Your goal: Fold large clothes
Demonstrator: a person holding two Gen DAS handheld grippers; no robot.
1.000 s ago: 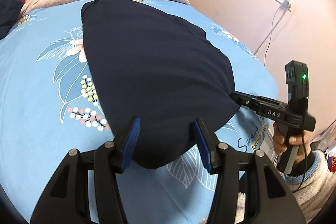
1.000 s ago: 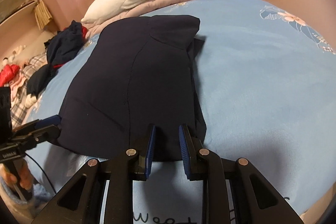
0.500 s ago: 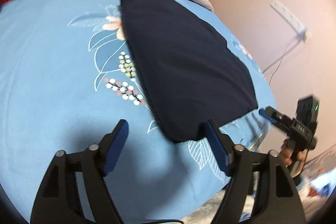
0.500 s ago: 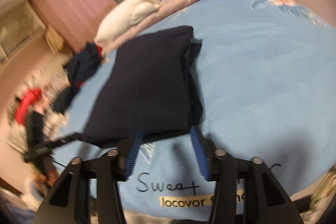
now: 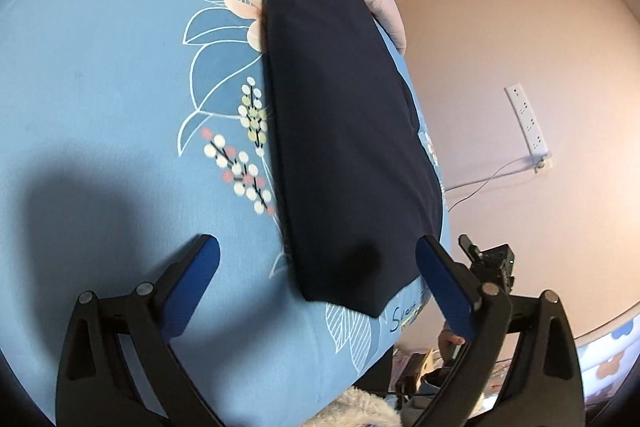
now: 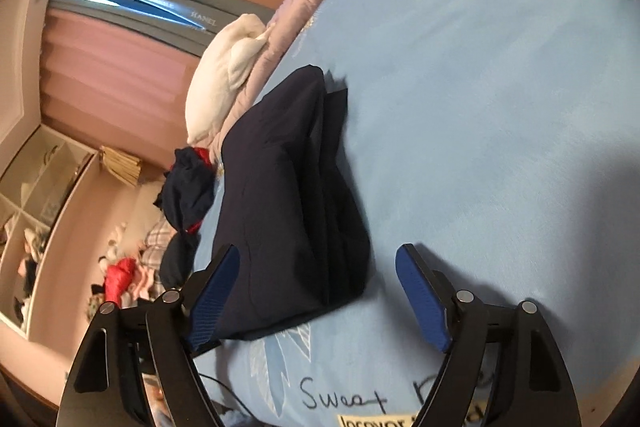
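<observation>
On blue floral bed (image 5: 100,47), dark garment (image 5: 344,147) lying folded into long strip near foot edge, L gripper (image 5: 318,277) & R gripper (image 6: 318,291) just opening, both apart w/ nothing clamped; prob. crosswise fold left.

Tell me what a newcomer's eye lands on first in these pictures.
The dark navy garment lies folded into a long strip on the blue flowered bedsheet. The left tool and the right tool both hang open just short of its near end, touching nothing. A white pillow sits at the bed's far end.
</observation>
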